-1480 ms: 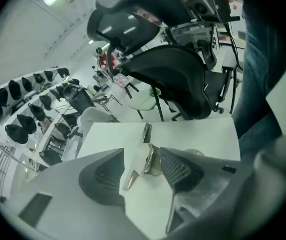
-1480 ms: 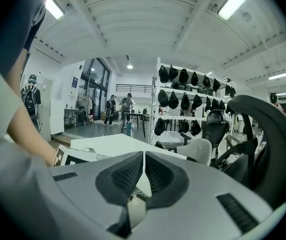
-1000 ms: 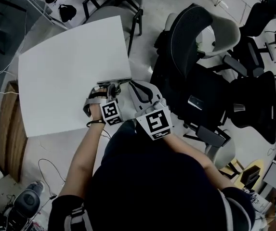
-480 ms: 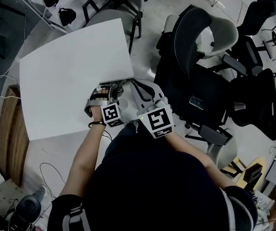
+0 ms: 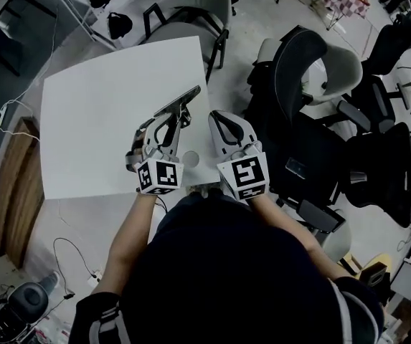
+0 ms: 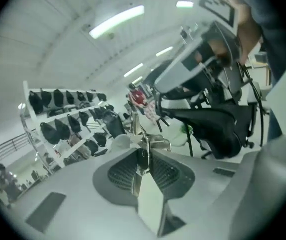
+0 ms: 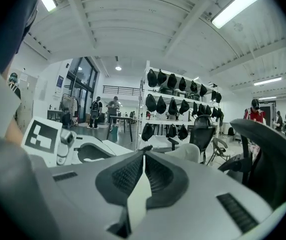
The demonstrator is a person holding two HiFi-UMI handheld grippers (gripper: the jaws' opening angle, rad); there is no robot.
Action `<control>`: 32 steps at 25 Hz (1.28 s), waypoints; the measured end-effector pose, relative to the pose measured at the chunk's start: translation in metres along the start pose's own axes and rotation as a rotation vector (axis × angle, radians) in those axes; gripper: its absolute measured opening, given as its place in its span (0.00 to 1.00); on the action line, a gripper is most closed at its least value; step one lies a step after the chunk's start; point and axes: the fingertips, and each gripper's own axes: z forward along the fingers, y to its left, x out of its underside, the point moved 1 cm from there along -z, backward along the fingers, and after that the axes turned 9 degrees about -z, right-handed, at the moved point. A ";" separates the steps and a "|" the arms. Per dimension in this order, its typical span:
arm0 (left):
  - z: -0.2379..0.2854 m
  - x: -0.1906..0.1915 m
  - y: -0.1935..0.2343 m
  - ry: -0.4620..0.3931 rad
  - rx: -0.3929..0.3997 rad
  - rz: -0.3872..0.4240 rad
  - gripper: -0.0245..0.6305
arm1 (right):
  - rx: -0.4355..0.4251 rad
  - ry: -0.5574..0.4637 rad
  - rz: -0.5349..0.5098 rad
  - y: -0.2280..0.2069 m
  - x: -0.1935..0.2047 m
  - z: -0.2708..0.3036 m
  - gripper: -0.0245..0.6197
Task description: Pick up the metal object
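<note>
A second ago the metal object (image 5: 180,101) lay level along the near edge of the table (image 5: 90,120), with both grippers crowded at that edge. Now it slants over the table's right part, its far end towards the far right corner, and it seems to be lifted clear of the top, though the head view does not settle that. The left gripper (image 5: 176,117) has risen with it, and its jaws, wider a second ago, have narrowed onto it.

In the left gripper view the left gripper (image 6: 143,156) pinches the object (image 6: 143,140) between its dark, ribbed pads. The piece is thin, bright and hard-edged, standing up past the jaw tips with a short cross piece near its top. From above it reads as a long, flat, grey strip.

The right gripper (image 5: 215,116) hangs just beside the left, over the table's right edge. In its own view the right gripper (image 7: 143,158) has its ribbed pads pressed together with nothing between them.

The table is a plain, matt white square. The gripper bodies are smooth grey plastic, each carrying a cube (image 5: 158,176) with black and white square markers. A dark mesh-backed chair (image 5: 313,77) stands to the right.
</note>
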 end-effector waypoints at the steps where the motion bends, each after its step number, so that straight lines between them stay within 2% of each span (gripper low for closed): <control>1: -0.006 -0.011 0.008 -0.043 -0.023 -0.049 0.16 | 0.004 -0.010 -0.003 -0.003 -0.004 0.001 0.08; 9: -0.058 -0.081 0.062 -0.391 -0.169 -0.416 0.16 | 0.027 -0.129 -0.026 -0.012 -0.049 0.007 0.08; 11: -0.068 -0.087 0.070 -0.424 -0.193 -0.511 0.16 | 0.032 -0.160 -0.026 -0.012 -0.060 0.006 0.08; 13: -0.075 -0.089 0.077 -0.427 -0.209 -0.569 0.16 | 0.039 -0.187 -0.026 -0.012 -0.071 0.005 0.08; 19: -0.088 -0.093 0.090 -0.444 -0.247 -0.634 0.16 | 0.062 -0.242 -0.009 -0.014 -0.090 -0.001 0.08; 25: -0.089 -0.093 0.090 -0.442 -0.258 -0.642 0.16 | 0.068 -0.245 -0.008 -0.012 -0.091 -0.005 0.08; 32: -0.088 -0.094 0.091 -0.440 -0.265 -0.636 0.16 | 0.074 -0.275 -0.060 -0.015 -0.093 -0.005 0.08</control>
